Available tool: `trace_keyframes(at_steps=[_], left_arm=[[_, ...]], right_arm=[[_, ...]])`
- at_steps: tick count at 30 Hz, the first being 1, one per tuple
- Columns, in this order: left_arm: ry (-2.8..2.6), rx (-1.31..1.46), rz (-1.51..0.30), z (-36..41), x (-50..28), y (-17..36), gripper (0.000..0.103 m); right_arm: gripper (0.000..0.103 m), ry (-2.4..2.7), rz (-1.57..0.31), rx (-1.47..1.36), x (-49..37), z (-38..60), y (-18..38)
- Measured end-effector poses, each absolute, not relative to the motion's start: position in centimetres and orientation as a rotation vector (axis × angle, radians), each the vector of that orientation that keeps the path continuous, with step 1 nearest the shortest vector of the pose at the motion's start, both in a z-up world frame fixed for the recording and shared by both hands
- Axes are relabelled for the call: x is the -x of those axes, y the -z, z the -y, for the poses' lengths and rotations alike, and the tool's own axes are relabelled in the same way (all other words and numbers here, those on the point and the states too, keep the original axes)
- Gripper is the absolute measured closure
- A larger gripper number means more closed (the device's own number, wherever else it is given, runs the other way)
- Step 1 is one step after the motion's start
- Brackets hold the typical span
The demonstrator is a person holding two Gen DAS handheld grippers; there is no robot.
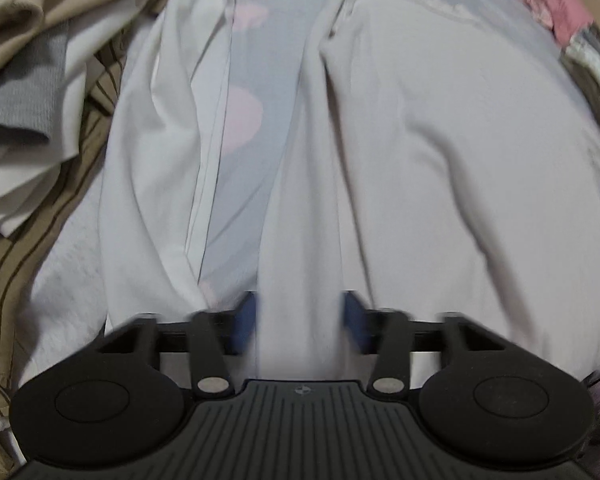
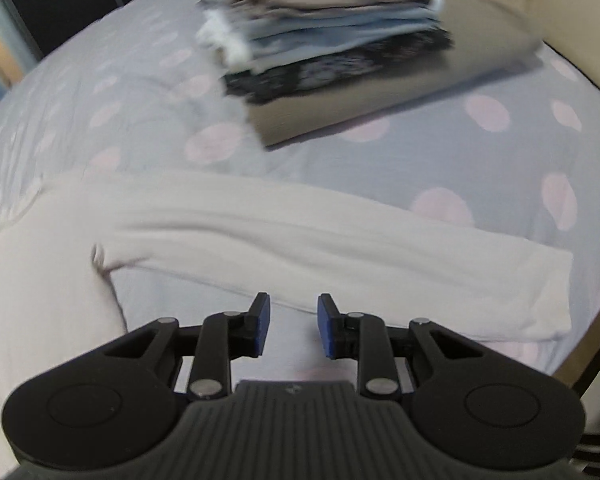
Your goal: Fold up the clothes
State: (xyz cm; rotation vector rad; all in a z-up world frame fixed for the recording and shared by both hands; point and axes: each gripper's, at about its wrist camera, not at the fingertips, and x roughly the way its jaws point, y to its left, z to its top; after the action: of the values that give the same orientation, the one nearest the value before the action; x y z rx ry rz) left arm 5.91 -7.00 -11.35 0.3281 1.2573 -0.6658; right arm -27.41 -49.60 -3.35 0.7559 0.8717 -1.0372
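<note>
A cream long-sleeved top (image 1: 440, 152) lies spread on a grey sheet with pink dots (image 1: 252, 80). One sleeve (image 1: 300, 240) runs down into my left gripper (image 1: 300, 320); the cloth fills the gap between the blue pads, which are shut on it. In the right wrist view the other sleeve (image 2: 300, 232) stretches across the sheet (image 2: 420, 152), its cuff (image 2: 540, 300) at the right. My right gripper (image 2: 294, 328) hovers just below that sleeve's near edge, open, with nothing between its fingers.
A white shirt (image 1: 152, 160), a brown striped garment (image 1: 40, 240) and a grey one (image 1: 28, 92) are heaped at the left. Pink cloth (image 1: 552, 0) lies at the top right. A stack of folded clothes (image 2: 332, 48) sits beyond the sleeve.
</note>
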Motion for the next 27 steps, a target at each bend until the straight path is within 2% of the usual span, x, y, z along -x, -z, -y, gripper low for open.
trace_keyframes(at_steps=[2, 4, 13, 19, 23, 26, 27], left_arm=[[0.675, -0.339, -1.249, 7.0, -6.0, 11.2, 0.096], [0.671, -0.297, -1.208, 6.6, -6.4, 9.9, 0.101], [0.581, -0.122, -0.978, 3.4, -10.5, 1.0, 0.101], [0.463, -0.136, -0.831, 2.0, -15.6, -4.2, 0.101], [0.406, -0.173, -0.817, 1.9, -18.9, -5.0, 0.101], [0.386, -0.188, -0.828, 2.2, -20.5, -2.9, 0.100], [0.380, -0.183, -0.824, 2.2, -20.8, -2.1, 0.092]], right_arm=[[0.073, 1.026, -0.873, -0.755, 26.5, 49.5, 3.4], [0.073, 1.025, -0.869, -0.773, 26.0, 49.6, 3.5], [0.073, 1.026, -0.893, -0.755, 23.8, 49.6, 4.0], [0.072, 1.040, -0.923, -0.749, 23.2, 50.3, 4.7], [0.071, 1.043, -0.943, -0.736, 22.8, 50.4, 5.1], [0.070, 1.041, -0.953, -0.727, 22.5, 50.5, 5.3], [0.070, 1.039, -0.956, -0.722, 22.4, 50.5, 5.3]])
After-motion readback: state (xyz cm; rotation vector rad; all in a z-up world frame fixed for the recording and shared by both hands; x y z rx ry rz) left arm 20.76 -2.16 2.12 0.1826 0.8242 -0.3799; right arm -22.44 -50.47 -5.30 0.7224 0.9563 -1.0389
